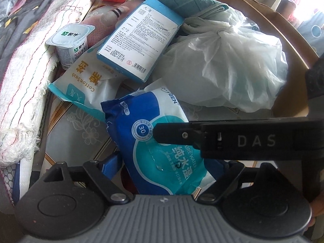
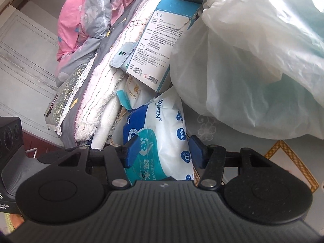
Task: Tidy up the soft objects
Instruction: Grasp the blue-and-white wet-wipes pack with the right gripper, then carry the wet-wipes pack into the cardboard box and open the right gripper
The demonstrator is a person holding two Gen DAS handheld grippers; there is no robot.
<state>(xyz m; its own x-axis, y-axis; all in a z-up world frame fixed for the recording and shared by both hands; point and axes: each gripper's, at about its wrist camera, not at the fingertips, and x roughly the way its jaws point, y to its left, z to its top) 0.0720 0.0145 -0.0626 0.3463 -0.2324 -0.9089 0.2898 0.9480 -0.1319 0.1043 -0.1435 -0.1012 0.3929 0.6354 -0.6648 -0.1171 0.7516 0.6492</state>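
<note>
Slippery blue-and-white film of the wet-wipes pack (image 2: 162,141) is being straddled by the right gripper (image 2: 164,151) near the cotton swab bag (image 1: 87,81); its pads are being held apart from the film, and the pack could squirt out. The left gripper (image 1: 168,168) is being held wide.

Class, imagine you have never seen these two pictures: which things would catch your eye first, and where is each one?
The blue-and-white wet wipes pack stands out first, lying between the blue pads of the right gripper. To its right bulges a knotted white plastic bag. Behind the pack, a light blue box leans over a cotton swab packet.
</note>
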